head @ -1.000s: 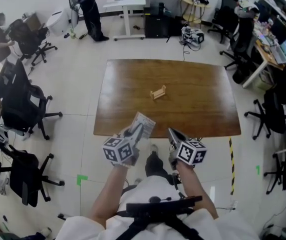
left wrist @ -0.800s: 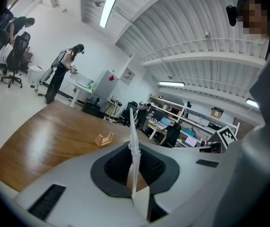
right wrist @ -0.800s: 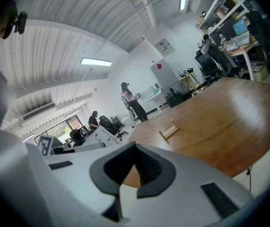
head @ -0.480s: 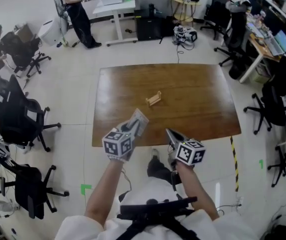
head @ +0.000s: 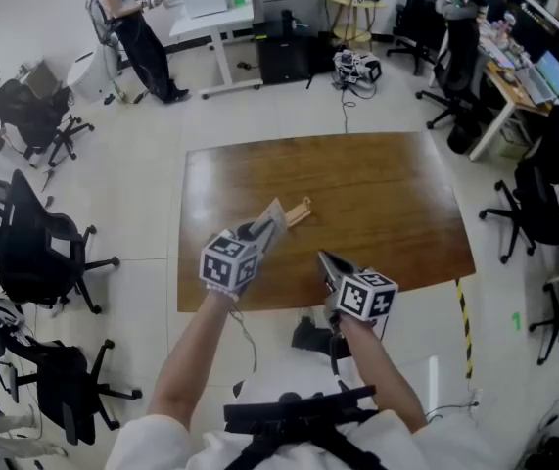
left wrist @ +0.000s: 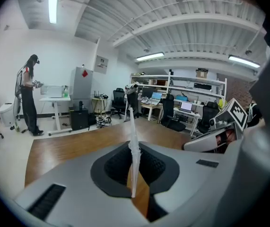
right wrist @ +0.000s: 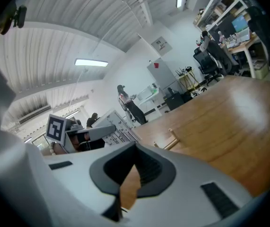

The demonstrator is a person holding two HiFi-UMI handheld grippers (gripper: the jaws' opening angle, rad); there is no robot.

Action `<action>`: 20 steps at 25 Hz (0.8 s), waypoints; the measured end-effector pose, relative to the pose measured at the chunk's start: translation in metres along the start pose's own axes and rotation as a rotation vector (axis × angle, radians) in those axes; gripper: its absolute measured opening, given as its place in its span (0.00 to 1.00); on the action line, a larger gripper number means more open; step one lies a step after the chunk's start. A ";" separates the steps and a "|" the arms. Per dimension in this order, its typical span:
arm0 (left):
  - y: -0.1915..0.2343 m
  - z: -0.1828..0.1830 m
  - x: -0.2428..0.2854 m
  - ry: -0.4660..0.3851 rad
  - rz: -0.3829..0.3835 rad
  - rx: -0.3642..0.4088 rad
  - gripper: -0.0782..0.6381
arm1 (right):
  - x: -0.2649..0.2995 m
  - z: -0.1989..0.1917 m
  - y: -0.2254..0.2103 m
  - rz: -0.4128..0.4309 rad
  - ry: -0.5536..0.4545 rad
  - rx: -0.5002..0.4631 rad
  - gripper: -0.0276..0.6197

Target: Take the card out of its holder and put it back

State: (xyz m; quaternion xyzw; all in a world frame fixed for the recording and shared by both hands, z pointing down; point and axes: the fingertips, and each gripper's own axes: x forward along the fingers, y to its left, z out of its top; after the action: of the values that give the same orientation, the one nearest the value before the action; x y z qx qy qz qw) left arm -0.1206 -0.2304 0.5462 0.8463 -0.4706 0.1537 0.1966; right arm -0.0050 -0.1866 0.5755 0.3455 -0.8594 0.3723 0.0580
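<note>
Head view, left side: the left gripper (head: 259,235) was over the near-left part of the brown table (head: 387,184), pointing toward about 1 o'clock. Its jaws were pinching the card (head: 274,213) by its near end. The rest of the card stuck out past the fingertips toward 1 o'clock.

Left gripper view: the card (left wrist: 133,131) stood edge-on, dead centre between the dark pads (left wrist: 156,167). Both pads were pressed against its faces. It rose well above the jaw tips as a thin pale line.

Centre: the wooden holder (head: 300,210) lay on the table at roughly 1 o'clock from the left gripper's tips. It held no card. The card's far corner was just beside the holder's left end; whether they touched could not be told.

Right gripper view: the holder (right wrist: 171,139) showed as a low wooden rack at about 1 o'clock from the jaws. The card (right wrist: 120,129) and the left gripper (right wrist: 99,132) were up at 11 o'clock.

Right side: the right gripper (head: 325,259) sat over the table's near edge, at about 5 o'clock from the holder and well apart from it. Its jaws (right wrist: 127,174) were pressed together with nothing between them, only bare table showing past the pads.
</note>
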 end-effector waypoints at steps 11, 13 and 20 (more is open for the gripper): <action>0.040 0.011 0.065 0.071 -0.061 -0.002 0.12 | 0.040 0.025 -0.030 -0.022 0.021 -0.004 0.04; 0.045 0.014 0.076 0.072 -0.077 0.000 0.12 | 0.045 0.028 -0.039 -0.030 0.027 0.001 0.04; 0.044 0.020 0.116 0.090 -0.142 0.049 0.12 | 0.052 0.046 -0.062 -0.028 0.029 0.031 0.04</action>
State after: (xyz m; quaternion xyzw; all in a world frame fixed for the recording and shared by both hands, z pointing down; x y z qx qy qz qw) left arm -0.0977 -0.3467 0.5883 0.8744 -0.3961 0.1885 0.2073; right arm 0.0027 -0.2765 0.5990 0.3528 -0.8477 0.3898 0.0704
